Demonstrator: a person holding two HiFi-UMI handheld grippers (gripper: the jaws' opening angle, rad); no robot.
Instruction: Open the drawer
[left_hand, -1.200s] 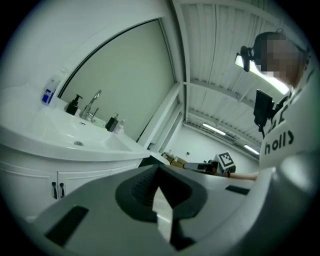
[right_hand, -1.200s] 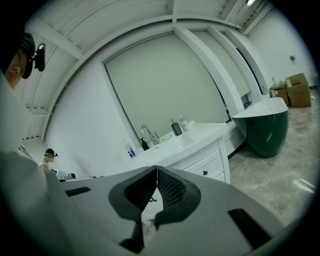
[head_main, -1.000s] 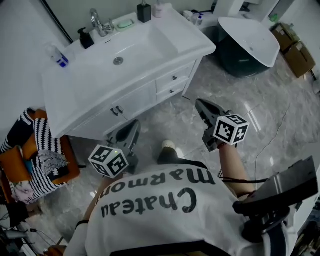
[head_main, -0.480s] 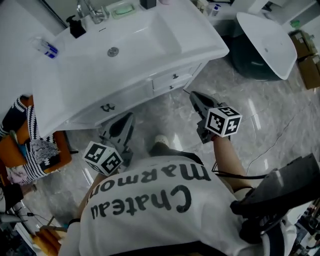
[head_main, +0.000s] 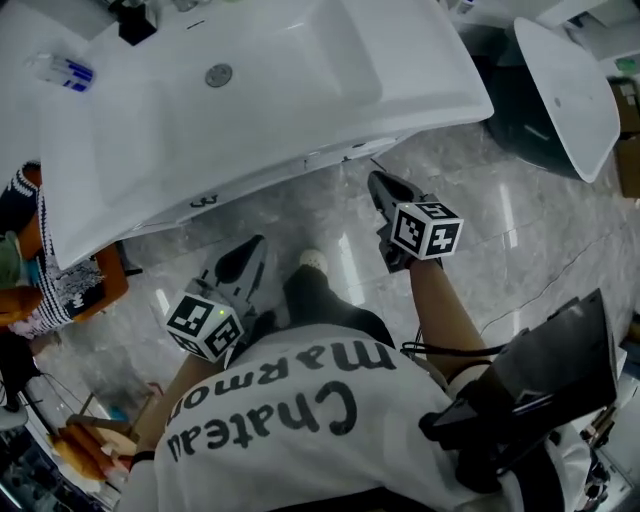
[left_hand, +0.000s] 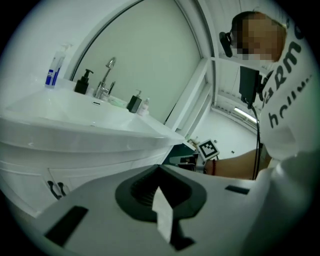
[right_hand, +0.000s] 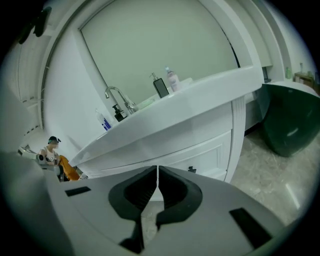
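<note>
The white vanity (head_main: 300, 110) fills the top of the head view, and its countertop overhang hides most of the drawer fronts there. In the right gripper view the upper drawer front (right_hand: 205, 152) with its small dark knob (right_hand: 191, 170) lies just beyond my right gripper (right_hand: 157, 167), which is shut on nothing. That right gripper (head_main: 375, 180) points at the vanity's right side. My left gripper (head_main: 250, 245) hangs lower and to the left, over the floor. Its jaws (left_hand: 159, 167) are shut and empty, and point toward the cabinet door handles (left_hand: 57, 189).
A dark tub with a white rim (head_main: 560, 90) stands right of the vanity. A chair with striped cloth (head_main: 60, 280) sits at the left. On the counter are a faucet (right_hand: 117, 95) and soap bottles (right_hand: 161, 86). The person's shoe (head_main: 312, 260) rests on the marble floor.
Both grippers have come down and closer to the vanity front. The head view has tipped, so the drawers have slipped under the countertop edge. Both jaws stayed shut.
</note>
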